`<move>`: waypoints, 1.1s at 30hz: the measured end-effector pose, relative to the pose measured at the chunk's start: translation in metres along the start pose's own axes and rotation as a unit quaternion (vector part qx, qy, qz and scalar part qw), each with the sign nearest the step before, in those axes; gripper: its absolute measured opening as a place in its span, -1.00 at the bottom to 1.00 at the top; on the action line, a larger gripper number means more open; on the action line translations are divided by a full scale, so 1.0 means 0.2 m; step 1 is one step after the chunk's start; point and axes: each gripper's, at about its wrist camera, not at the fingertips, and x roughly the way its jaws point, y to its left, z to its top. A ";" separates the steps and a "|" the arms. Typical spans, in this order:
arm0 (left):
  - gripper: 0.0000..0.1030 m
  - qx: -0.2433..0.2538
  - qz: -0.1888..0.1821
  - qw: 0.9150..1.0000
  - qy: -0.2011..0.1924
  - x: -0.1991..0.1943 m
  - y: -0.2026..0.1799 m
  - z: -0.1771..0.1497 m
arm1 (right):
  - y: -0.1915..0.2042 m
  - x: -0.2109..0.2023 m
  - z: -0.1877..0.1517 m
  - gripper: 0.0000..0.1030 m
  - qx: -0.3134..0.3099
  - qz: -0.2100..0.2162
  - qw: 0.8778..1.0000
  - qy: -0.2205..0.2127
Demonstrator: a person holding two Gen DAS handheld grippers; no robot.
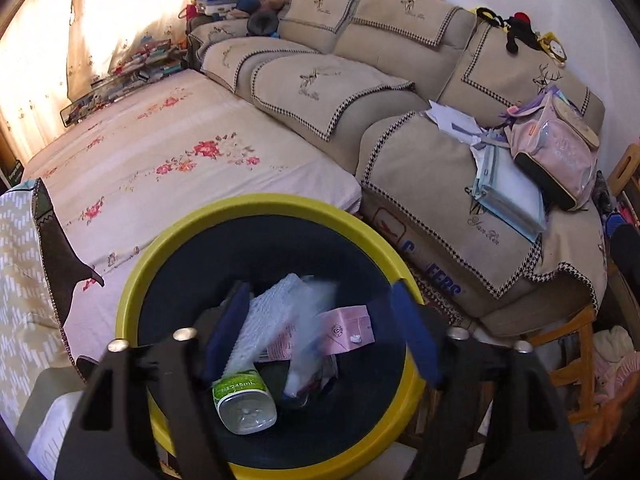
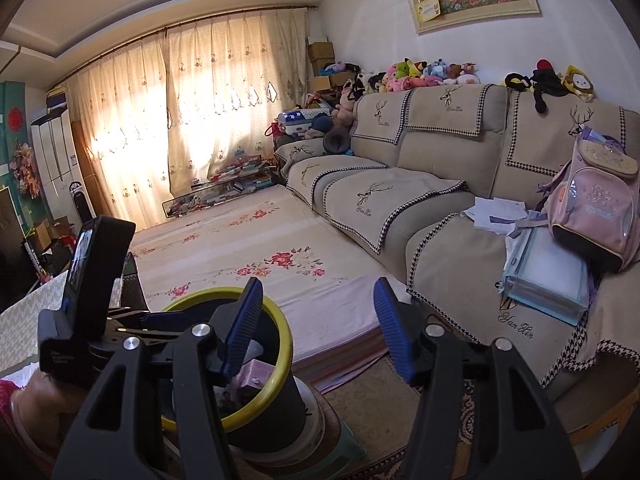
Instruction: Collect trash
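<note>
reading "245ml" on green bottle (image 1: 244,400) in yellow-rimmed bin (image 1: 256,205).

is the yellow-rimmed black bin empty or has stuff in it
Not empty. The yellow-rimmed black bin holds a green-labelled plastic bottle, a pink carton and clear plastic wrap.

The left wrist view looks steeply down, close over the yellow-rimmed bin (image 1: 132,280). The right wrist view faces more level across the room. Both share bin, sofa (image 2: 440,152) and flowered sheet (image 1: 160,168).
</note>
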 end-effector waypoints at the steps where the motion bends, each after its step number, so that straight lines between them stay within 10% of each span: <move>1: 0.46 0.000 0.001 1.000 -0.004 -0.01 0.00 0.00 | 0.00 -0.01 0.00 0.07 -0.001 0.002 1.000 -0.002; 7: 0.78 -0.020 0.028 0.995 -0.090 -0.35 0.09 -0.08 | 0.05 -0.06 0.02 0.13 0.001 0.016 1.000 -0.014; 15: 0.91 -0.074 0.133 0.965 -0.213 -1.02 0.35 -0.36 | 0.29 -0.10 0.03 0.21 -0.022 0.082 0.996 -0.016; 26: 0.91 -0.193 0.277 0.916 -0.215 -1.62 0.84 -1.05 | 0.88 -0.15 -0.01 0.38 -0.076 0.235 0.969 0.001; 33: 0.91 -0.258 0.334 0.890 -0.172 -1.74 1.18 -1.46 | 1.26 -0.09 -0.15 0.83 -0.119 0.297 0.947 0.027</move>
